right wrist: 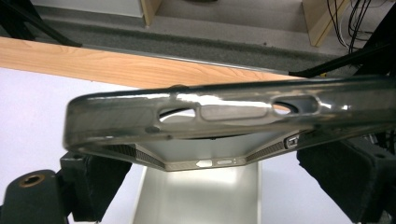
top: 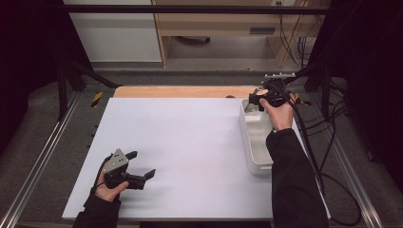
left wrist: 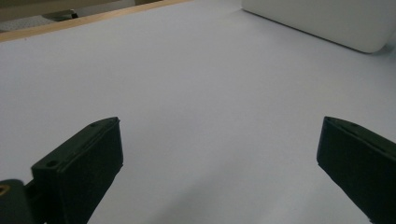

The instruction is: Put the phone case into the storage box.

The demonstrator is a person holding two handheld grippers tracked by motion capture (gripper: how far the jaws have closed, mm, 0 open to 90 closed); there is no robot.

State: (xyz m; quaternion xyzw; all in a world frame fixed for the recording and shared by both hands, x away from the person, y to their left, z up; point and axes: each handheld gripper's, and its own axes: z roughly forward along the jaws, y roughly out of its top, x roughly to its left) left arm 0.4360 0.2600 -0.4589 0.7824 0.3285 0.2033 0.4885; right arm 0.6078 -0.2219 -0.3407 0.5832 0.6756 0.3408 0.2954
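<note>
My right claw (top: 256, 100) grips the grey phone case (right wrist: 224, 116) over the white bin's (top: 250, 142) far end, left claw (top: 142, 166) open; its slick, flexing edge could slip free.

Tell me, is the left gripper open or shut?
Open: the left gripper shows its two black jaws far apart, with bare white table between them.

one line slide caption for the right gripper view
Right tongs grip a clear grey phone case above a white bin.
</note>
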